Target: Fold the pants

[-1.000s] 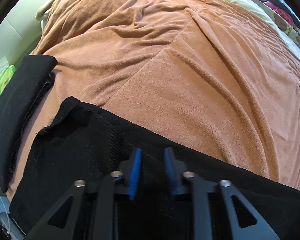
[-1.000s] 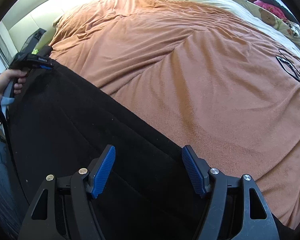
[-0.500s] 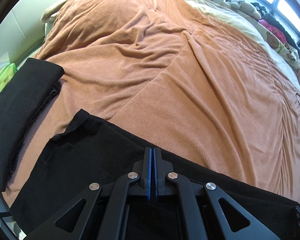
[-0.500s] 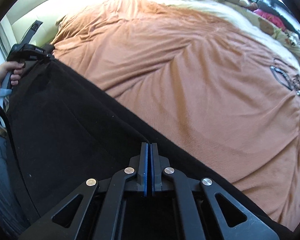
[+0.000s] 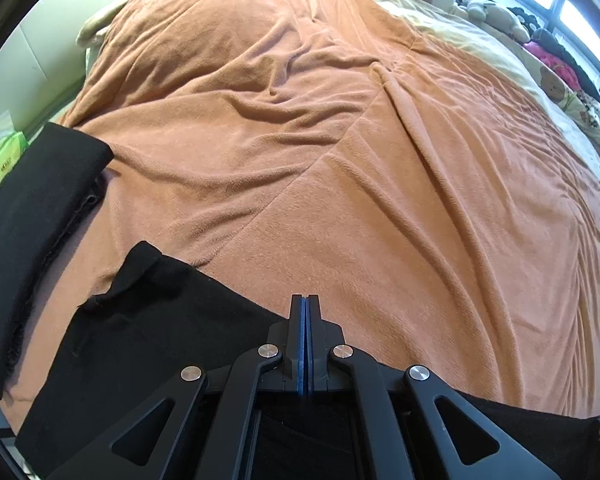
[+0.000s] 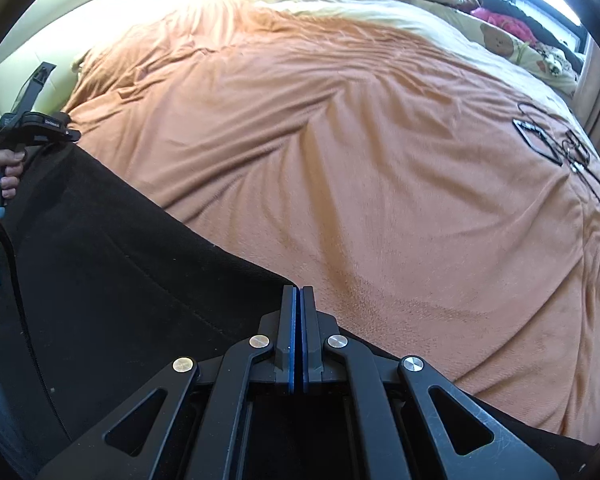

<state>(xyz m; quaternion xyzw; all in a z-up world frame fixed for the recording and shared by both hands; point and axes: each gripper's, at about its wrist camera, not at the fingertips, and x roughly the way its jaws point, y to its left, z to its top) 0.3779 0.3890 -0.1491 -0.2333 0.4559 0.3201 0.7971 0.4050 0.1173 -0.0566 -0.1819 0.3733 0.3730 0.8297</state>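
Fingers (image 5: pixel 299 334) of both grippers pinch shut on the black pants' (image 6: pixel 100 264) near edge, the long axis stretched between them across the bed (image 5: pixel 340 160).

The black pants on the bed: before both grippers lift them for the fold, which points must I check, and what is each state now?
1. Left gripper shut at the pants edge: ok.
2. Right gripper shut at the edge: ok.
3. Cloth truly pinched between the fingers: cannot tell.
4. Pants lying flat: not ok, one corner curls up.
5. Orange blanket ahead free for the fold: ok.
6. Other black folded cloth apart from the pants: ok.
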